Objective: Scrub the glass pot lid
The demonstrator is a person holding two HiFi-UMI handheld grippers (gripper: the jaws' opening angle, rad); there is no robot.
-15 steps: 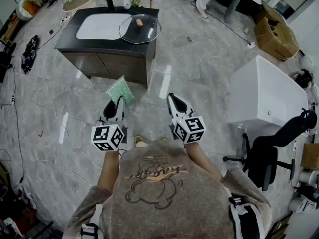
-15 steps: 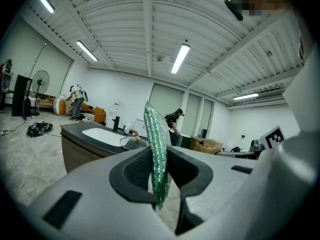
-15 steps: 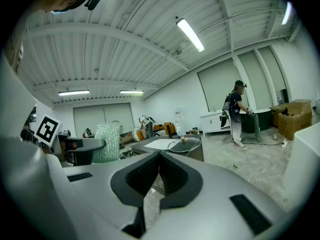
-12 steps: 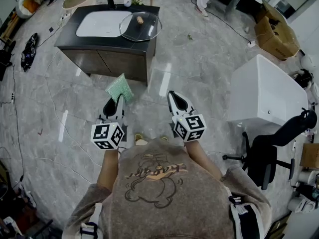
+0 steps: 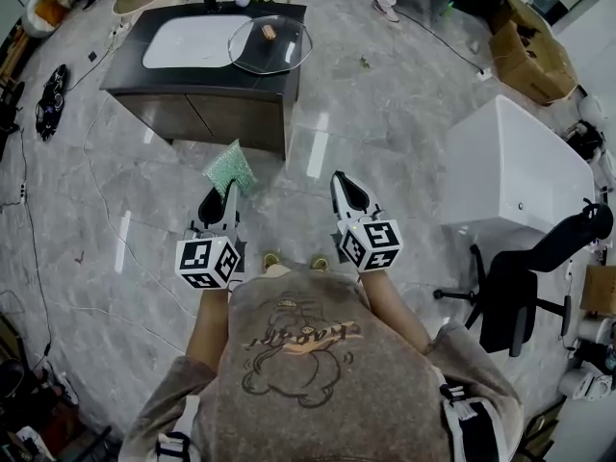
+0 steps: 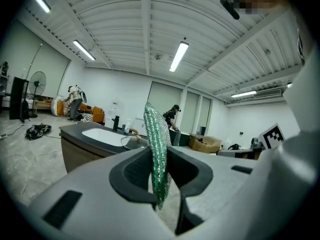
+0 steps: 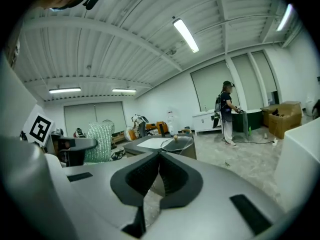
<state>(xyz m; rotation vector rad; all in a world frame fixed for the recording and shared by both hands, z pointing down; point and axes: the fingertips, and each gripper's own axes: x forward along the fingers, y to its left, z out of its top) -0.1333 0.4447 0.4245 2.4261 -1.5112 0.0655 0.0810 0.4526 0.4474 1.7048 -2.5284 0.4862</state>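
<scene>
1. Nudged the right gripper (image 5: 348, 192) slightly outward since the earlier frame; left the desk (image 5: 207, 80) sitting a touch higher in the head view.
2. Pinched a green sparkly scouring cloth (image 5: 231, 169) upright in the left gripper (image 5: 221, 203) fingers, probably for carrying to the work.
3. Pressed the right fingers together on nothing, likely free to steady things later.
4. Found the glass pot lid (image 5: 269, 44) well apart from both grippers, flat on the desk beside the white sink (image 5: 192, 41): clear, metal-rimmed, pale knob (image 5: 269, 33) up.

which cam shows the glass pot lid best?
Head view: the whole glass pot lid shows from above, lying on the counter. Right gripper view shows it small, at a low angle. Left gripper view hides most of it behind the green scrub pad.
</scene>
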